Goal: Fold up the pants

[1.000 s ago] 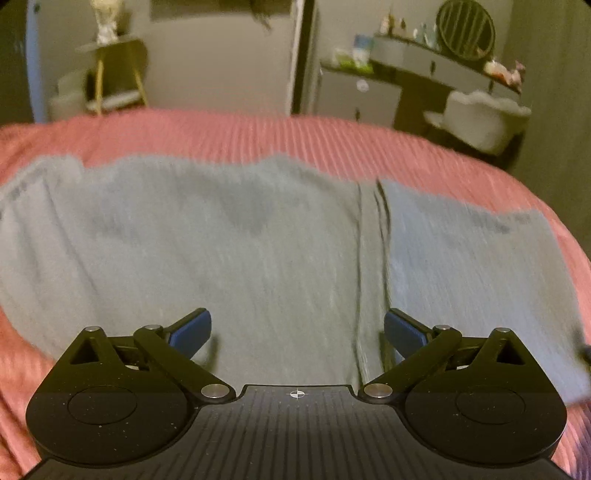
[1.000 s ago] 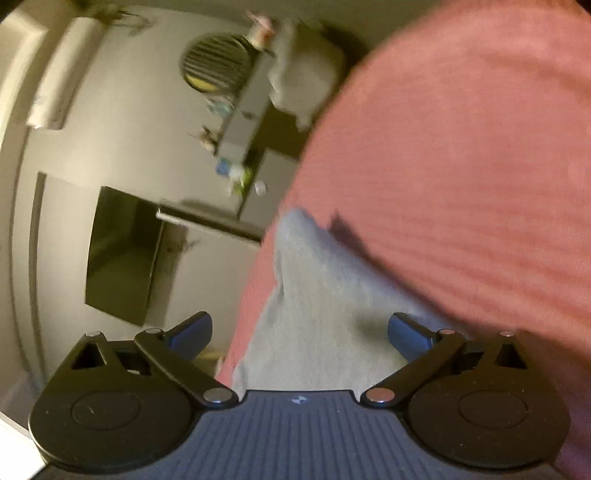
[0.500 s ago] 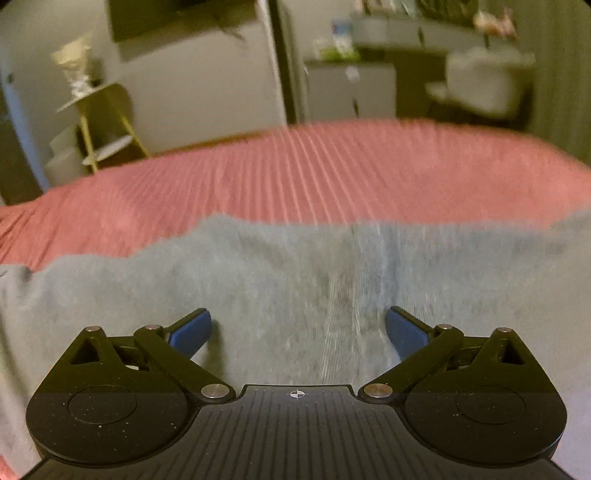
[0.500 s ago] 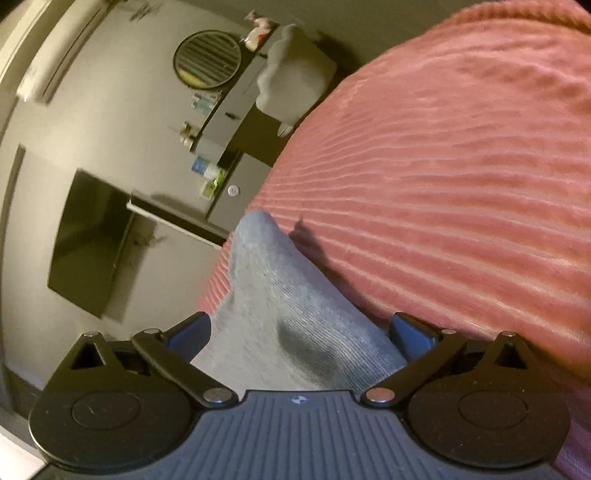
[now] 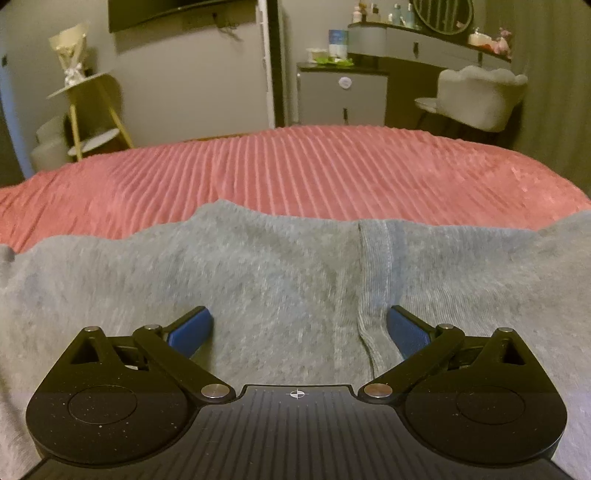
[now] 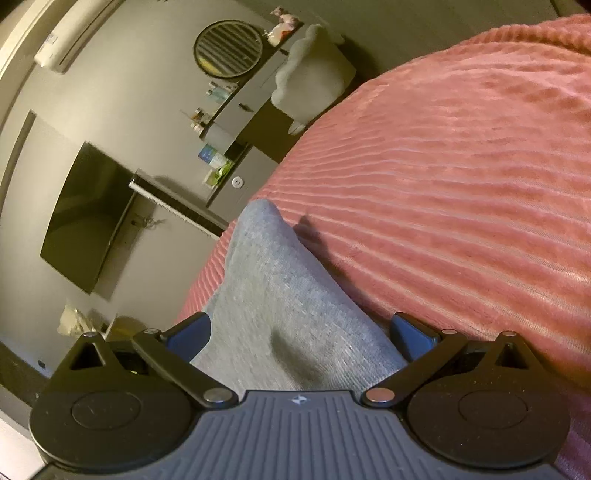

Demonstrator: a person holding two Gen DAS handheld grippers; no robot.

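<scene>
Grey pants (image 5: pixel 258 280) lie spread across a pink ribbed bedspread (image 5: pixel 332 173). In the left wrist view a ribbed seam band (image 5: pixel 373 273) runs toward the right blue finger. My left gripper (image 5: pixel 299 328) is open, low over the cloth, its jaws wide apart with fabric between them. In the right wrist view, tilted sideways, a raised corner of the pants (image 6: pixel 280 295) reaches between the jaws. My right gripper (image 6: pixel 301 332) is open around that corner, above the bedspread (image 6: pixel 461 184).
Beyond the bed's far edge stand a small yellow-legged shelf (image 5: pixel 92 114), a grey cabinet (image 5: pixel 340 96), a dresser with a round mirror (image 5: pixel 439 14) and a pale padded chair (image 5: pixel 480 96). A dark wall screen (image 6: pixel 88 218) hangs opposite.
My left gripper has dropped lower and closer over the pants, the seam band now by its right finger. My right gripper has moved in around the raised corner. Both stayed open.
</scene>
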